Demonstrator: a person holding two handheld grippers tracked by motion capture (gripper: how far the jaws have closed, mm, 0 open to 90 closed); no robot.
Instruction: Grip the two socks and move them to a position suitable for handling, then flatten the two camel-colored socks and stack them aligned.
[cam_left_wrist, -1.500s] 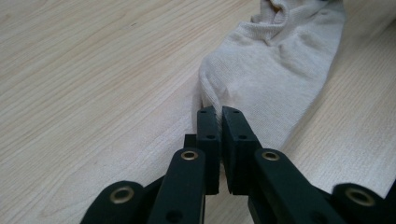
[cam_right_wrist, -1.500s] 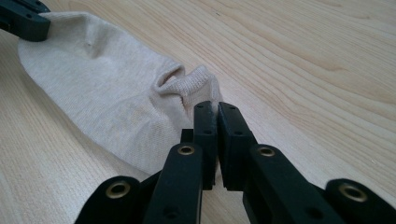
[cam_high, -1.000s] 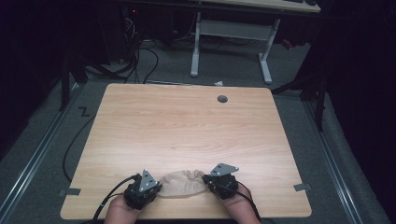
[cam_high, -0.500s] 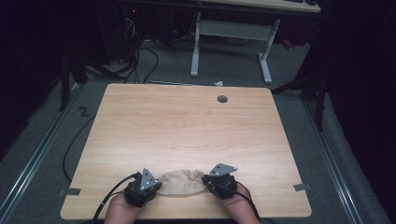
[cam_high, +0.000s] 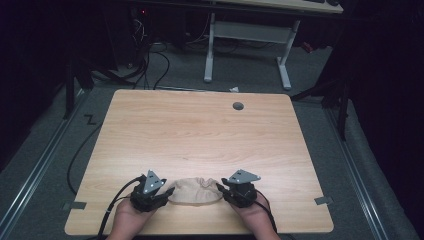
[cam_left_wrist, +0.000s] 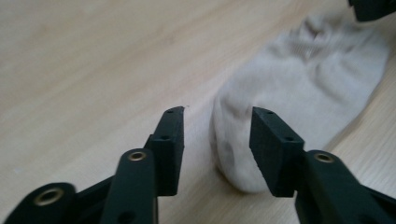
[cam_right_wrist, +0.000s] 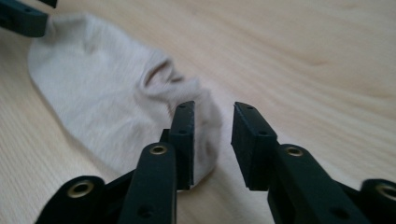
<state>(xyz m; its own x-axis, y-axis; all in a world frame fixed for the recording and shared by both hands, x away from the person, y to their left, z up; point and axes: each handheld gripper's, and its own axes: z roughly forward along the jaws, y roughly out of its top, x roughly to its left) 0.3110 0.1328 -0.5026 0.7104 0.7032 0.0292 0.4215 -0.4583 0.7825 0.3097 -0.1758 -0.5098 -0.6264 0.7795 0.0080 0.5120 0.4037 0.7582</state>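
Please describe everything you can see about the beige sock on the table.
The sock is a short, pale beige ankle sock of soft ribbed knit. It lies flat and slightly rumpled, with folds near its middle, on the wooden table close to the near edge. It lies lengthwise between the left gripper and the right gripper. Both grippers' jaws have just been opening; each stands open at one end of the sock, not pressing it.

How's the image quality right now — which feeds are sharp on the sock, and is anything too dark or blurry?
High view: table evenly lit, room around it nearly black, sock small and low in detail. Left gripper view: jaws fairly crisp, sock soft, far end blurred. Right gripper view: warm even light, jaws sharp, sock slightly soft; no glare.
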